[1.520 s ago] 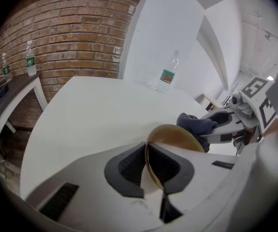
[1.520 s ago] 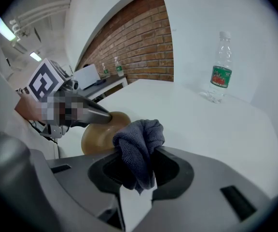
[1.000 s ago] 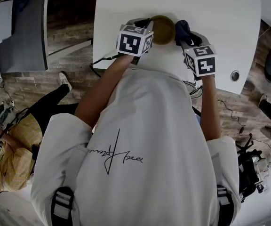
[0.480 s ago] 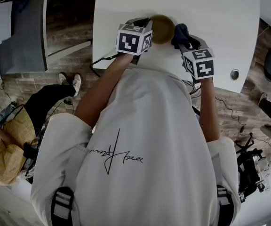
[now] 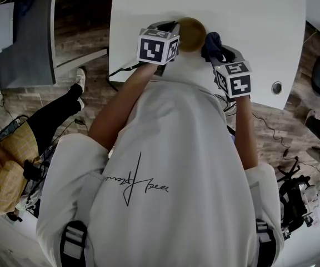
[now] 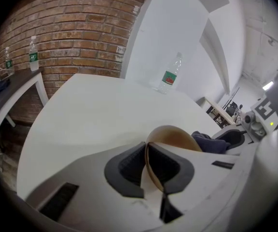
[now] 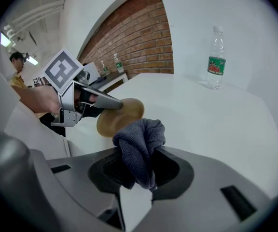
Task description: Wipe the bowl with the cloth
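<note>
Bowl (image 5: 192, 34) first: it is a small brown one, sitting over the near edge of the white table (image 5: 260, 21), just in front of the person and between the two grippers. The left gripper (image 5: 174, 28) has its jaws closed on the rim, one pad inside the wall and one outside. This holds the bowl tipped up on edge, probably to steady it and turn its surface to the right, toward the wiping hand. The right gripper (image 5: 218, 50) is clamped on the dark grey cloth (image 5: 213, 40), which is bunched so that a soft wad sticks out past the jaw tips. That looks like a sensible pad for rubbing, since it keeps the hard jaws off the bowl. The cloth lies right beside the bowl's right edge. Whether it presses on the bowl or hangs just short of it, no view settles. As for contents, the little of the bowl's inside that the left gripper view shows looks bare, with no food or liquid visible. A clear water bottle (image 7: 216, 57) with a green label stands upright at the far side of the table, well apart from the work; its fill level cannot be read.
</note>
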{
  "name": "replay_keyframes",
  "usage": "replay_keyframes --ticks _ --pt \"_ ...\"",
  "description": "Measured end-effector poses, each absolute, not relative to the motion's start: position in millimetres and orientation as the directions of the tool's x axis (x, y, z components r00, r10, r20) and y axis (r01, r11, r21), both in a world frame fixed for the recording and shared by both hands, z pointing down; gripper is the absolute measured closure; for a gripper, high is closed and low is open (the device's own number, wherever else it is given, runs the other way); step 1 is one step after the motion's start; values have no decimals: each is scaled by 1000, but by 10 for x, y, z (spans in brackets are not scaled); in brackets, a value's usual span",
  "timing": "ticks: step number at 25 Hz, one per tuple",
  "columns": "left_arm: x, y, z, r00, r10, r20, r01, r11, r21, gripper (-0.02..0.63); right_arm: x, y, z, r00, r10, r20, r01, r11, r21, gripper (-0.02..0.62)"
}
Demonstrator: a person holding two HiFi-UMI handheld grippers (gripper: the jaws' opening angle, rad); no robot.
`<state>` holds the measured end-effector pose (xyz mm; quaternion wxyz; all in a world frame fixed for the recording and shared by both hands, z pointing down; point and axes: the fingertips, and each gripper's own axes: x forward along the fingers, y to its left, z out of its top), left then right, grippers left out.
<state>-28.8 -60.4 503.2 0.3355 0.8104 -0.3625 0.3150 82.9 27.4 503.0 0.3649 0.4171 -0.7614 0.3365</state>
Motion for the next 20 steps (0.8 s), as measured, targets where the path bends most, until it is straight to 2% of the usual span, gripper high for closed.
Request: replay_keyframes --ticks 20 --pt "-320 -612 5037 537 -383 752 -805 -499 321 586 686 542 5041 -397 -337 853 -860 462 -218 497"
